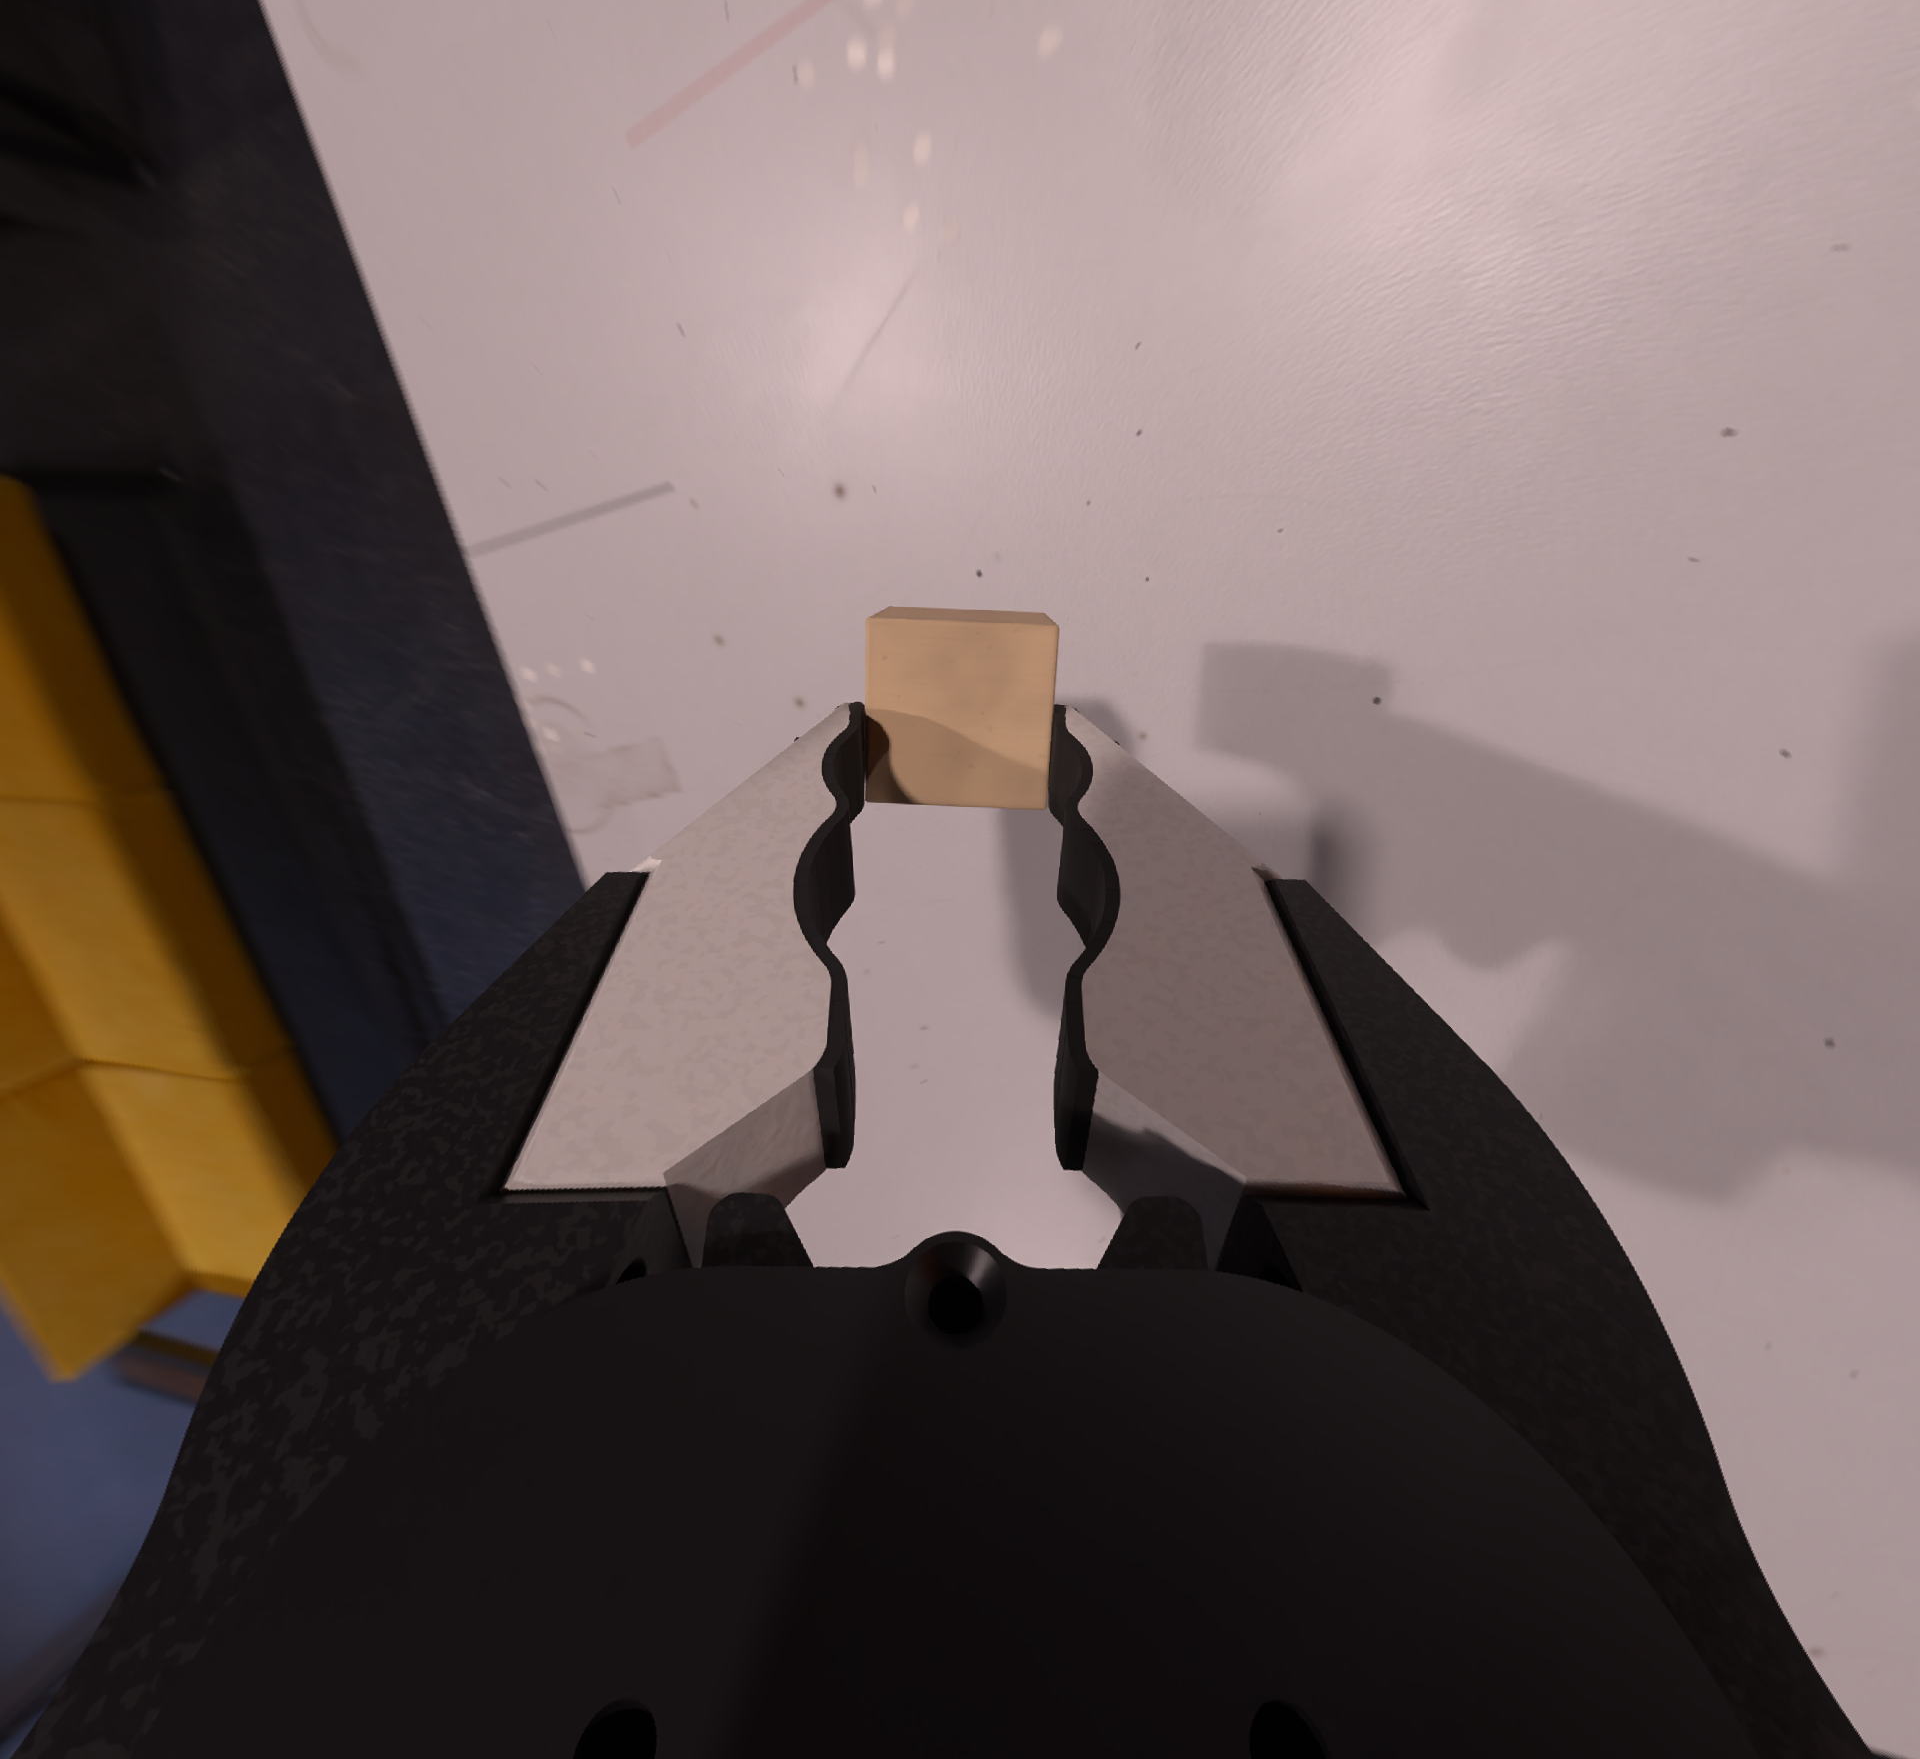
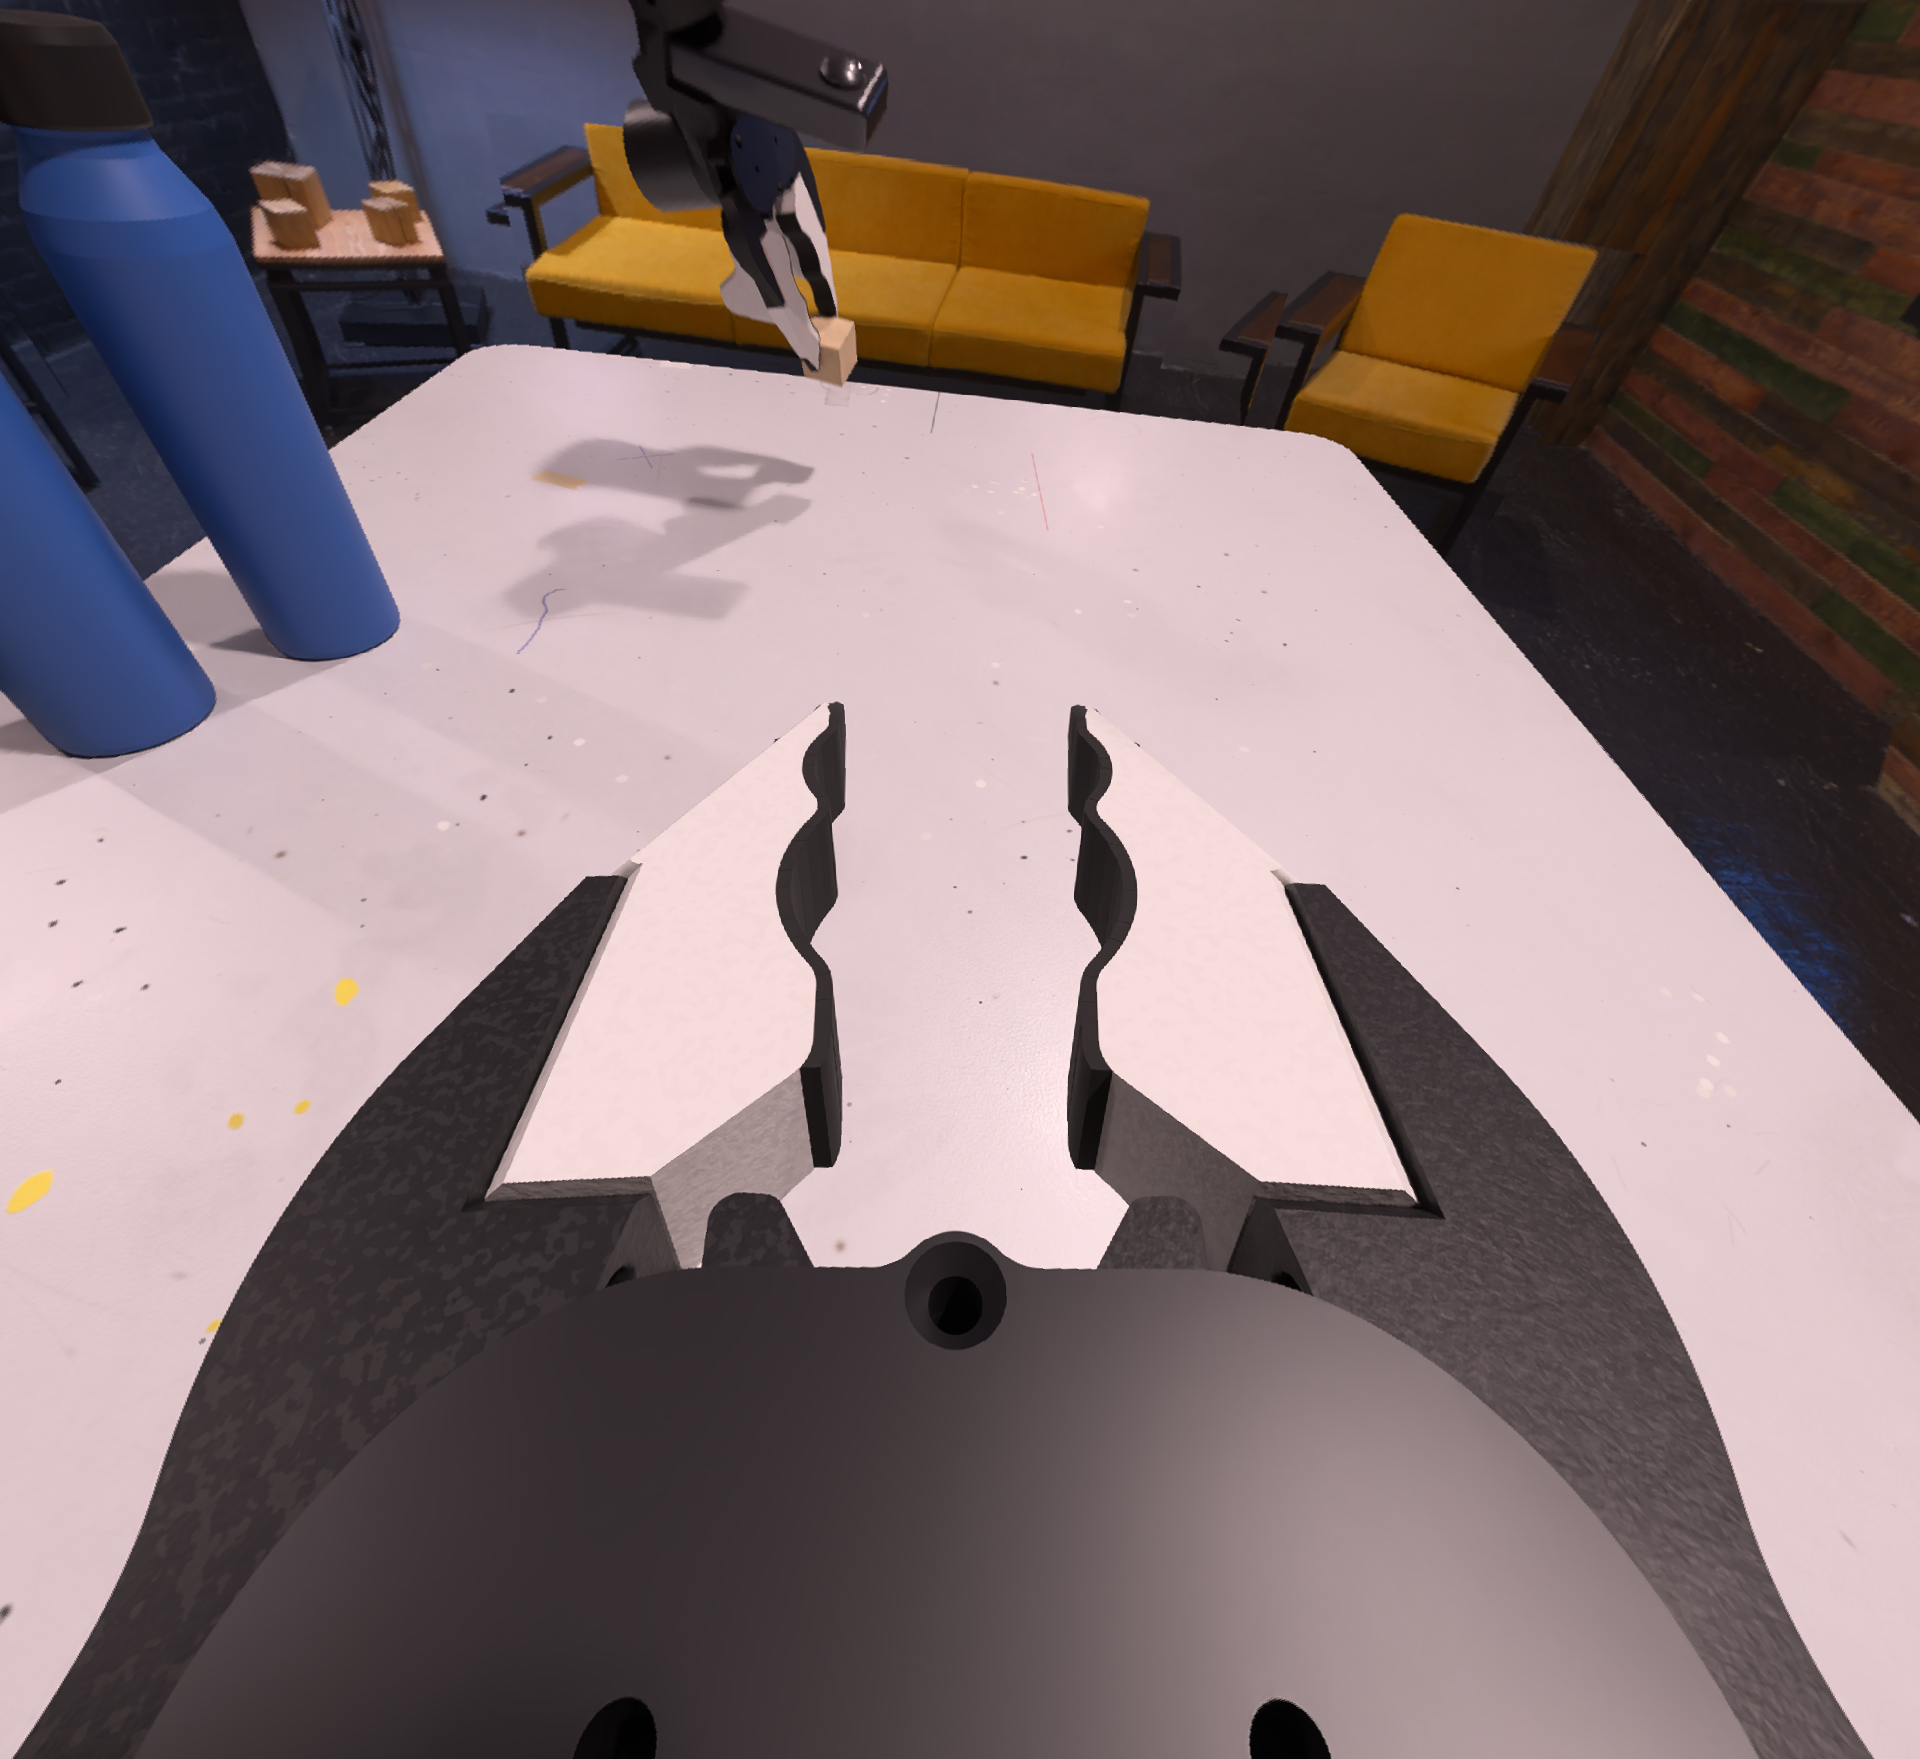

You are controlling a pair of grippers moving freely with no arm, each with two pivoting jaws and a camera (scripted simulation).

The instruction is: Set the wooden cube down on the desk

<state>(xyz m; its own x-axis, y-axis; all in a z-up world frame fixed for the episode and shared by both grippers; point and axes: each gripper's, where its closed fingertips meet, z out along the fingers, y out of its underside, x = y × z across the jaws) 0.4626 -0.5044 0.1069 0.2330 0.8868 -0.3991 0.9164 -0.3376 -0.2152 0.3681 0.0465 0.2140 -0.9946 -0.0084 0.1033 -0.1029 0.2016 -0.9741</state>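
A pale wooden cube sits between the fingertips of my left gripper, which is shut on it. The white desk lies below and ahead of it. In the right wrist view the left gripper hangs over the desk's far edge, tilted down, with the cube a little above the surface. Its shadow falls on the desk to the left. My right gripper is open and empty, low over the near half of the desk.
Two tall blue bottles stand on the desk's left side. Beyond the far edge are a yellow sofa, a yellow armchair and a side table with wooden blocks. The desk's edge runs just left of the cube.
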